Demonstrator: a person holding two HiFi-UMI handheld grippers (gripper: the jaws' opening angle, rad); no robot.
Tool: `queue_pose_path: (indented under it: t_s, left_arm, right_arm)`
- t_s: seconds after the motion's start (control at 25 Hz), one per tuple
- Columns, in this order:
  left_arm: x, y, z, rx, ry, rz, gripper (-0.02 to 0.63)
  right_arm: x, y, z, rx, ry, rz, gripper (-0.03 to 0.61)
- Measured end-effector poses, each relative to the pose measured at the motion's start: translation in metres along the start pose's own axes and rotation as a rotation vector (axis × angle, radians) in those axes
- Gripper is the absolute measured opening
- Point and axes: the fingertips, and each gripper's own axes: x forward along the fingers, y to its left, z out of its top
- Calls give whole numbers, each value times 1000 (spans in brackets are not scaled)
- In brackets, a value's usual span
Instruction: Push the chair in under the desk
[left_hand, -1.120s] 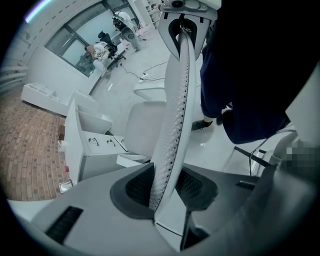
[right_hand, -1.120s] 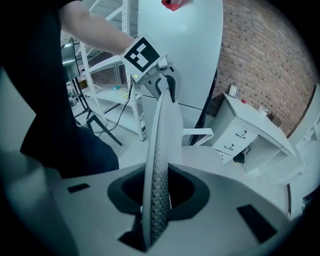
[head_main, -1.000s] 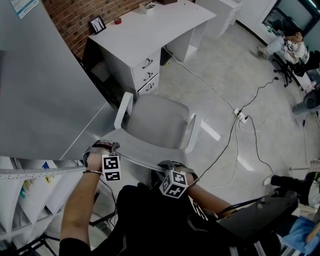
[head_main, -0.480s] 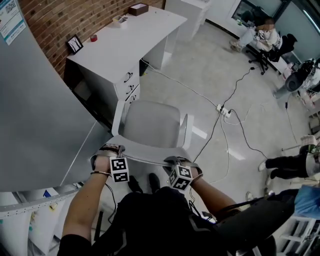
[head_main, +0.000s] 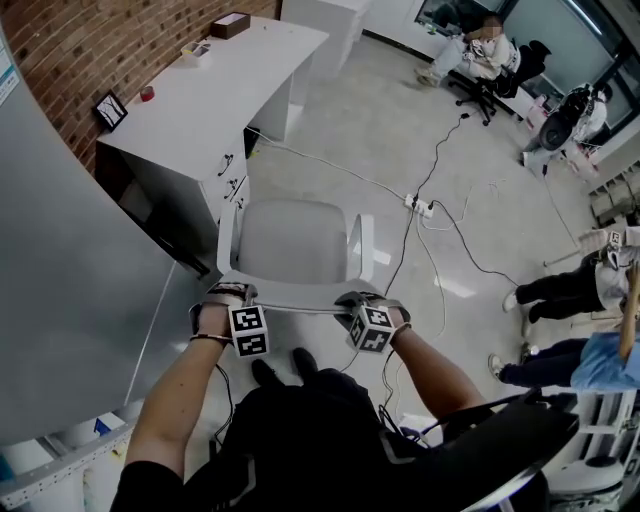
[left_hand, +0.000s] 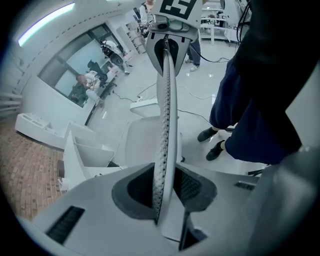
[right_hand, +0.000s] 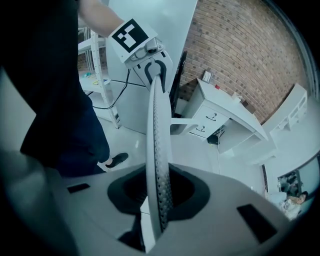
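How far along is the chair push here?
Done: left tongs, jaws just closed further, and right tongs clamp the backrest rim. In hand: the chair, gripped on open floor, apart from the desk. Left: pushing it under.

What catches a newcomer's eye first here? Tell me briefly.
A white armchair with a perforated backrest stands mid-floor, the left gripper and right gripper clamped on its top edge; the left jaws have just been closing on it. Ahead-left, a white desk with drawers stands against a red brick wall.
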Motion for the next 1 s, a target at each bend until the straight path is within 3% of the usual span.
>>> queue_pose_path:
  t_s: [0.44, 1.0]
  left_arm:
    - [16, 34, 17, 54, -56, -6, 95]
    - [44, 88, 40, 18, -1, -48, 98]
  right_arm:
    - [10, -35, -23, 60, 114, -22, 78]
    - [14, -94, -50, 61, 133, -60, 75]
